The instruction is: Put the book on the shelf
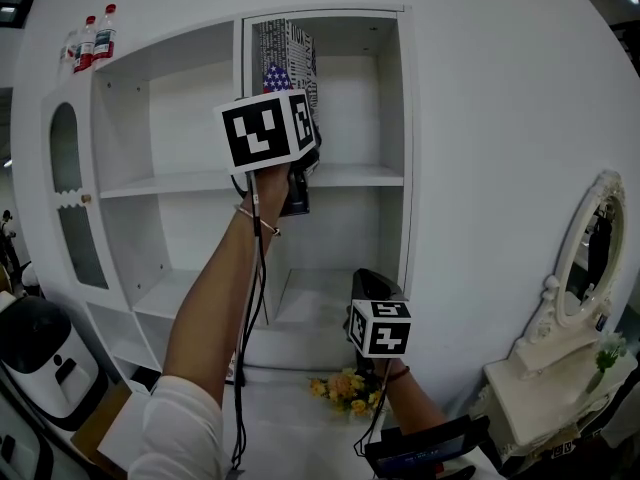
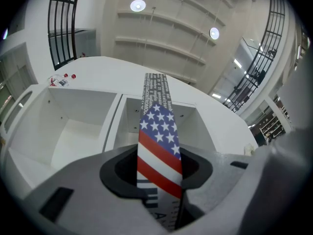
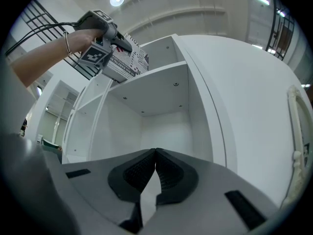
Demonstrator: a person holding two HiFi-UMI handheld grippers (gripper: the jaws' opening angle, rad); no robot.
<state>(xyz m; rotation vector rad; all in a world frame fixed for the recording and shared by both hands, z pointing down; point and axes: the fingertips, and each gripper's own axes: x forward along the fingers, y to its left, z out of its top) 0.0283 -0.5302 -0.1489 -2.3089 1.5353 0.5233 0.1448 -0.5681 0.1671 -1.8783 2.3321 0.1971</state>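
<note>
The book [image 1: 288, 56], with a black-and-white printed cover and a stars-and-stripes spine, stands upright in front of the top right compartment of the white shelf unit [image 1: 340, 176]. My left gripper [image 1: 298, 163] is raised to that level and shut on the book's lower end. In the left gripper view the flag spine [image 2: 157, 151] is pinched between the jaws, with the compartment behind it. My right gripper [image 1: 372, 286] hangs lower, in front of the bottom right compartment. Its jaws meet at the tips [image 3: 155, 153] with nothing between them. The right gripper view shows the book [image 3: 129, 60] up at the left.
Bottles [image 1: 92, 40] stand on top of the shelf unit at the left. Yellow flowers [image 1: 345, 388] lie on the floor below the shelves. An ornate mirror on a white dresser [image 1: 590, 253] is at the right. A white appliance [image 1: 45, 353] sits at the lower left.
</note>
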